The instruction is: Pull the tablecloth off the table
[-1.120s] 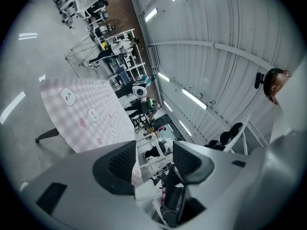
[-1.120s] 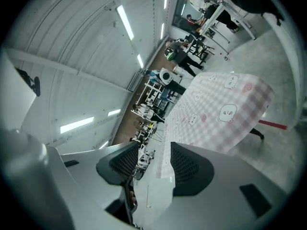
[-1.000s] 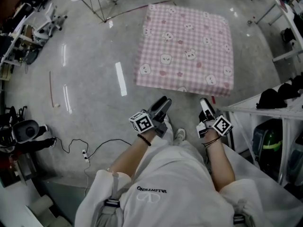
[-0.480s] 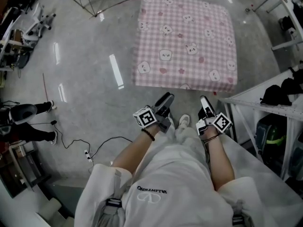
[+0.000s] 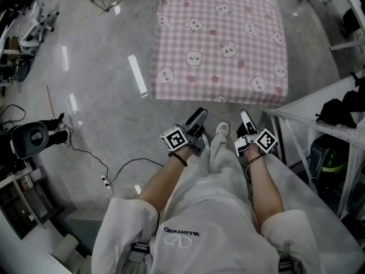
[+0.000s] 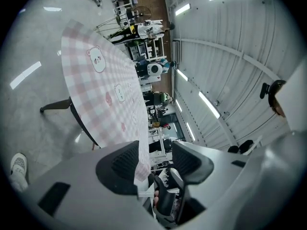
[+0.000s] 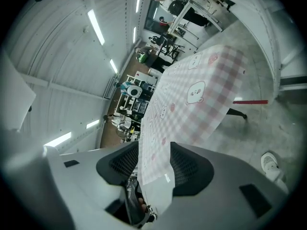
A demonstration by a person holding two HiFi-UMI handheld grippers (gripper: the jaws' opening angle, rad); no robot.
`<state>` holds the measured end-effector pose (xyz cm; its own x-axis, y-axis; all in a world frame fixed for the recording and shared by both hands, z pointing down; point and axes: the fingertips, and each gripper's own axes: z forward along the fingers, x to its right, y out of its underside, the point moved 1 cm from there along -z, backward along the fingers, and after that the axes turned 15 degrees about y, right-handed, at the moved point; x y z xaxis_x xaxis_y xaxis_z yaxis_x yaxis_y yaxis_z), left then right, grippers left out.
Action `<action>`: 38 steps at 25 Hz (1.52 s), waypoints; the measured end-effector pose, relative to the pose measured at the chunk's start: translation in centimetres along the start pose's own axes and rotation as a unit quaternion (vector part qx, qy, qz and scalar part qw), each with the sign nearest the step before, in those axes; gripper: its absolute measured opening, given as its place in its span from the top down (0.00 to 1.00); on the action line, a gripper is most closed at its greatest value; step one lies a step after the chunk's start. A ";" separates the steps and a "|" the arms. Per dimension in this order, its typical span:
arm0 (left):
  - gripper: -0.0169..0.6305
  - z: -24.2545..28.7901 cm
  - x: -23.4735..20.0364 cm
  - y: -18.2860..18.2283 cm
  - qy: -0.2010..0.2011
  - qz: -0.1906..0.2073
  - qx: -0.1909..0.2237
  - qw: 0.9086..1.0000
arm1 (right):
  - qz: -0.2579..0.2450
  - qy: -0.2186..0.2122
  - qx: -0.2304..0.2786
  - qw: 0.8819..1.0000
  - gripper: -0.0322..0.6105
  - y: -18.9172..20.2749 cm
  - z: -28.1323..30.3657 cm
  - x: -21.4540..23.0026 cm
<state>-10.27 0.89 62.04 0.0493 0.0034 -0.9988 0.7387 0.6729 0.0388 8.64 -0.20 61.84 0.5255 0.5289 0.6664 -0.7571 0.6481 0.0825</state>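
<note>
Head view, tablecloth: the pink checked tablecloth (image 5: 222, 39) with animal faces lies flat over the table, near hem hanging towards the person.
Head view, change: the tablecloth now sits higher and larger in the frame than a second ago.
Head view, shoe: the white shoe (image 5: 221, 129) has stepped forward between the two grippers and now lies close below the hem.
Head view, left gripper: the left gripper (image 5: 201, 115) points at the near hem, tips just below it; contact cannot be told here.
Head view, right gripper: the right gripper (image 5: 244, 116) is held level with the left one, also just below the hem.
Head view, surroundings: a white rack (image 5: 308, 110) stands right of the table and a black cable (image 5: 85, 153) trails over the grey floor at left.
Left gripper view, jaws: the left gripper (image 6: 156, 163) has its jaws well apart and clamps nothing.
Left gripper view, tablecloth: the tablecloth (image 6: 103, 95) stretches away ahead, and a strip of its hem drops into the gap against one pad.
Left gripper view, table: a dark table leg (image 6: 57, 107) shows under the cloth.
Right gripper view, jaws: the right gripper (image 7: 154, 169) has its jaws apart, not pressed together.
Right gripper view, tablecloth: a hanging corner of the tablecloth (image 7: 192, 99) fills the gap between the pads.
Right gripper view, floor: the shoe (image 7: 271, 164) is at the lower right.
</note>
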 end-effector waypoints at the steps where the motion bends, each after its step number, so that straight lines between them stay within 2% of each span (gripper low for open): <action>1: 0.64 0.1 -0.6 0.1 -0.003 0.001 0.003 1.000 | 0.001 -0.002 -0.003 1.000 0.61 -0.1 0.5 0.4; 6: 0.65 0.6 -3.6 0.6 -0.018 -0.021 0.034 0.999 | 0.017 -0.010 -0.011 1.000 0.61 -0.2 2.4 2.5; 19: 0.65 0.6 -9.7 3.4 -0.033 -0.046 0.048 0.997 | 0.031 -0.013 -0.033 0.999 0.61 0.9 6.6 8.5; 27: 0.65 0.9 -12.6 3.5 -0.028 -0.056 0.065 0.996 | 0.053 -0.018 -0.023 0.998 0.61 0.7 8.8 10.1; 38: 0.65 2.4 -14.6 2.4 0.014 -0.067 0.099 0.993 | 0.112 -0.040 0.016 0.993 0.62 -0.6 10.5 11.0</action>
<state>-7.58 0.64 76.84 -0.0741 -0.0535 -0.9958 0.8557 0.5094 -0.0910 10.77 -0.53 76.92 0.3118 0.6116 0.7271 -0.8639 0.5011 -0.0510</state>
